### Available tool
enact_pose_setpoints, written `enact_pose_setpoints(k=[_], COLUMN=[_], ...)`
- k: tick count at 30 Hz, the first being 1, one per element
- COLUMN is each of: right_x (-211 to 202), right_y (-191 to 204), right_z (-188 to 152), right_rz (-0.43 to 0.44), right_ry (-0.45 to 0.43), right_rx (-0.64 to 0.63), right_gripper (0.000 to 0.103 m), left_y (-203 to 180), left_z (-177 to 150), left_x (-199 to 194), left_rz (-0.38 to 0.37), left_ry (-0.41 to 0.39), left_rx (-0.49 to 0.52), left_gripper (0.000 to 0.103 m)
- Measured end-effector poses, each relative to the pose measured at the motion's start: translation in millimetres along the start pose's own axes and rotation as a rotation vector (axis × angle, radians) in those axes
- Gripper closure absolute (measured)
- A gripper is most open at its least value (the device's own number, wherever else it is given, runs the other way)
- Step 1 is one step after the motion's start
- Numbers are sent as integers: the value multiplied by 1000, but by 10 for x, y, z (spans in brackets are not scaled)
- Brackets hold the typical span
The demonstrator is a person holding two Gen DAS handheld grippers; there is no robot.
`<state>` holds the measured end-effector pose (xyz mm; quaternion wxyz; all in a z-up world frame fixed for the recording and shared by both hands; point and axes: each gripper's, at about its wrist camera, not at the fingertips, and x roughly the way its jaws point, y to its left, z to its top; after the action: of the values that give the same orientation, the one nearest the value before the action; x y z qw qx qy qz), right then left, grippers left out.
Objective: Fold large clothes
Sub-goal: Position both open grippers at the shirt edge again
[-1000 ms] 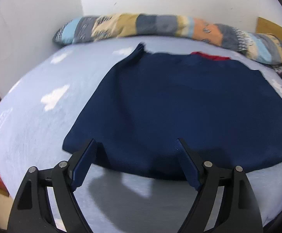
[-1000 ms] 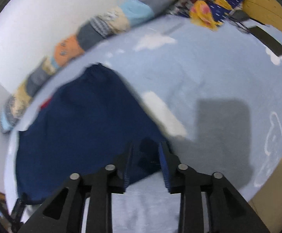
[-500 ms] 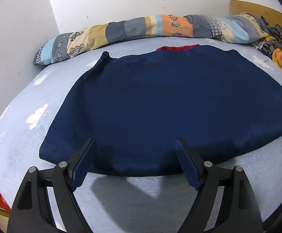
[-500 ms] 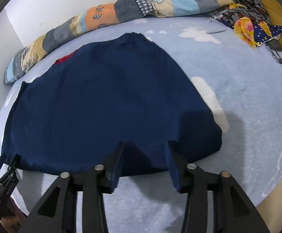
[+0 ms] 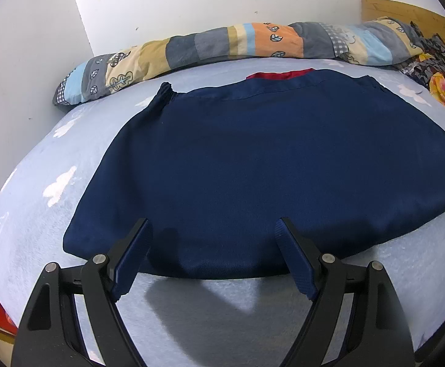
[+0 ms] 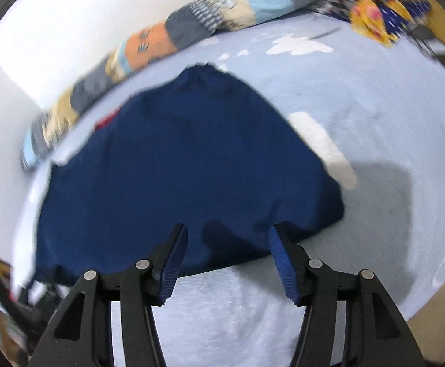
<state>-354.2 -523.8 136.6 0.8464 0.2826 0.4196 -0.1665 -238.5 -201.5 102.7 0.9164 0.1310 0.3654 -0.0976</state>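
Both grippers, left [image 5: 211,250] and right [image 6: 227,255], hang with fingers apart, holding nothing, above the near hem of the navy garment [image 5: 268,165] spread flat at 12 o'clock on the bed [image 5: 39,202]. I judge a fold is between grasps; next I must pinch the corners.

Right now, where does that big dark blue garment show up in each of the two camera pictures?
Left wrist: the navy garment fills the middle, spread flat on the bed.
Right wrist: the navy garment sits centre-left, blurred.
Shared landmark: the patchwork bolster along the wall behind it.
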Motion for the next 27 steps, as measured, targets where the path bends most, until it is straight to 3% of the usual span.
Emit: enact_pose_setpoints(k=[8, 14, 18, 27], right_x=[-85, 50, 157, 371], right_y=[-518, -685, -738, -689], right_z=[-191, -241, -219, 0], right_rz=[106, 178, 222, 320], right_ry=[17, 53, 54, -44], right_rx=[288, 408, 466, 504], right_gripper=[44, 44, 40, 40], left_y=[3, 15, 15, 30], left_z=[6, 4, 7, -1], left_x=[9, 12, 15, 39], left_rz=[-2, -5, -8, -18], left_ry=[4, 4, 5, 19], left_rx=[-13, -13, -14, -41], left_gripper=[20, 20, 20, 20])
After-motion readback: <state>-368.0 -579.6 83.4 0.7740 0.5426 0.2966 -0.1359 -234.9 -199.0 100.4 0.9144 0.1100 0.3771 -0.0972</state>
